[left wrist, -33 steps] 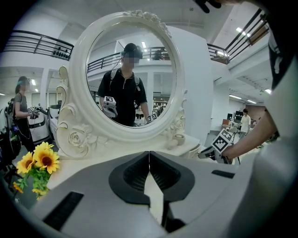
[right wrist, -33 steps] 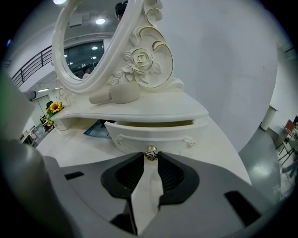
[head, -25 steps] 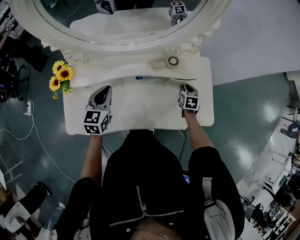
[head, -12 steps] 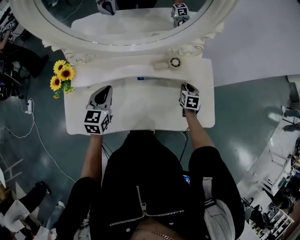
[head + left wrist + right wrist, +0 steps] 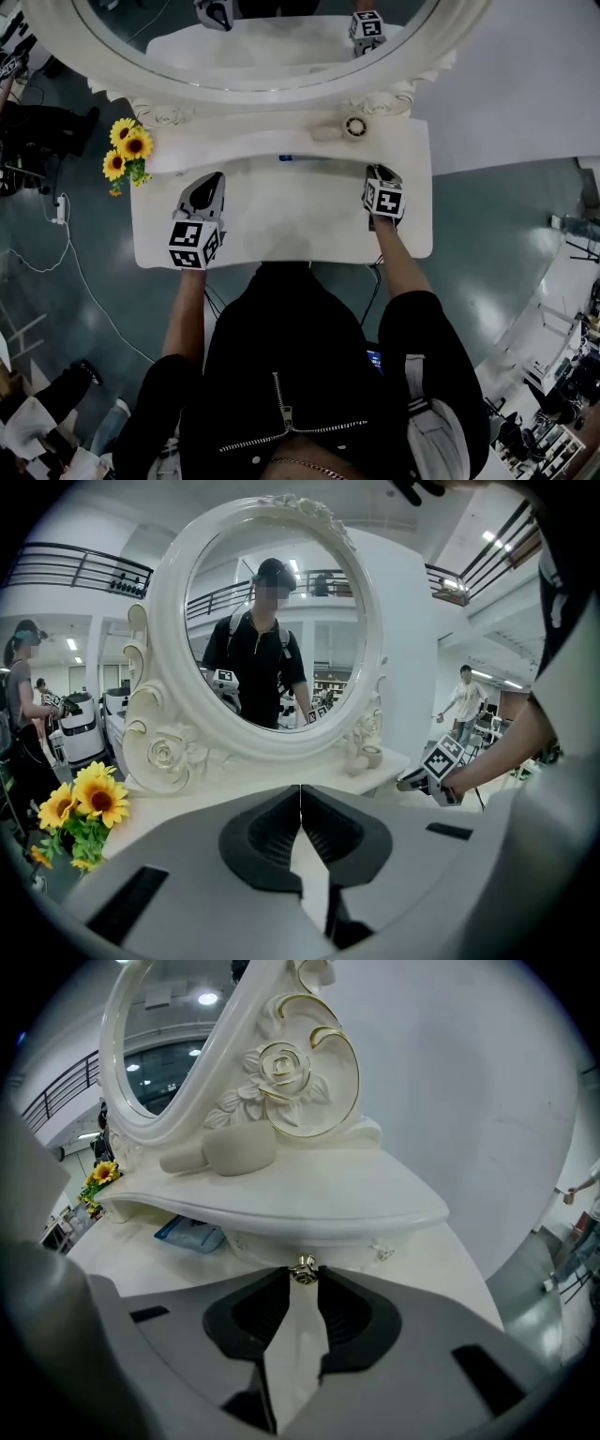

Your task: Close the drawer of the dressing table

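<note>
The white dressing table (image 5: 281,230) stands below me with its oval mirror (image 5: 244,56) at the back. Under the curved upper shelf (image 5: 309,1206) sits a white drawer front with a small metal knob (image 5: 302,1270). My right gripper (image 5: 301,1277) is shut on that knob, which sits between its fingertips; in the head view the right gripper (image 5: 376,174) is at the table's right. A blue packet (image 5: 192,1234) shows under the shelf edge, left of the knob. My left gripper (image 5: 300,808) is shut with nothing in it, over the table's left part (image 5: 210,180).
Yellow sunflowers (image 5: 127,150) stand at the table's left corner. A small white cup-like piece (image 5: 353,126) rests on the shelf near the mirror's foot. Cables (image 5: 58,214) trail on the floor at left. A white wall panel (image 5: 525,75) stands behind at right.
Only the head camera has shifted a little. Both grippers, the knob and the blue packet stay where they were.
</note>
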`<state>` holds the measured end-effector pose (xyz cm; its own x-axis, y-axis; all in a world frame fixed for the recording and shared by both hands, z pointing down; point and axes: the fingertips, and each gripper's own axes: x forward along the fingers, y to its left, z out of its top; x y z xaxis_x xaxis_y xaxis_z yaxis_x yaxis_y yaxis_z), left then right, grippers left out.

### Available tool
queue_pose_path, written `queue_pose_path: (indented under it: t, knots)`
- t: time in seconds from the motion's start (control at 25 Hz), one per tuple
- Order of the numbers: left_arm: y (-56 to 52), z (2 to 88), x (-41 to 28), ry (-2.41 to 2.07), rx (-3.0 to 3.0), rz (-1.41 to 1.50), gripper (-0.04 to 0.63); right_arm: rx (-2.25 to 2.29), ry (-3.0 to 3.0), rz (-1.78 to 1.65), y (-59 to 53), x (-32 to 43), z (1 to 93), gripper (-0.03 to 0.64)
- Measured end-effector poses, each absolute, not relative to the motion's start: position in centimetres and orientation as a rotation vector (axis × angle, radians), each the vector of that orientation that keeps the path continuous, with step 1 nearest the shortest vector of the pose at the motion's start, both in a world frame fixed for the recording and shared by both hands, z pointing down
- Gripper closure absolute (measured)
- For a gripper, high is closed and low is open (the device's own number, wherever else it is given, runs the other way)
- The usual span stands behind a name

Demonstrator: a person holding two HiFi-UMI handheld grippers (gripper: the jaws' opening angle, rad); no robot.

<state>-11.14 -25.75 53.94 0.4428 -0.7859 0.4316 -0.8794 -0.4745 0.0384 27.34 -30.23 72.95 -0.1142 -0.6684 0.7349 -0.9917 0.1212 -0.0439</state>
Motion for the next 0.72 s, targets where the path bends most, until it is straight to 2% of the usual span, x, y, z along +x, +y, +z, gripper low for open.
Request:
queue_pose_path:
  t: [0.72]
  knots:
    - [-25.82, 54.38, -11.2, -1.426, 2.439, 0.526, 0.574, 1.601, -1.838, 0.737, -30.71, 27.5, 72.54, 0.515]
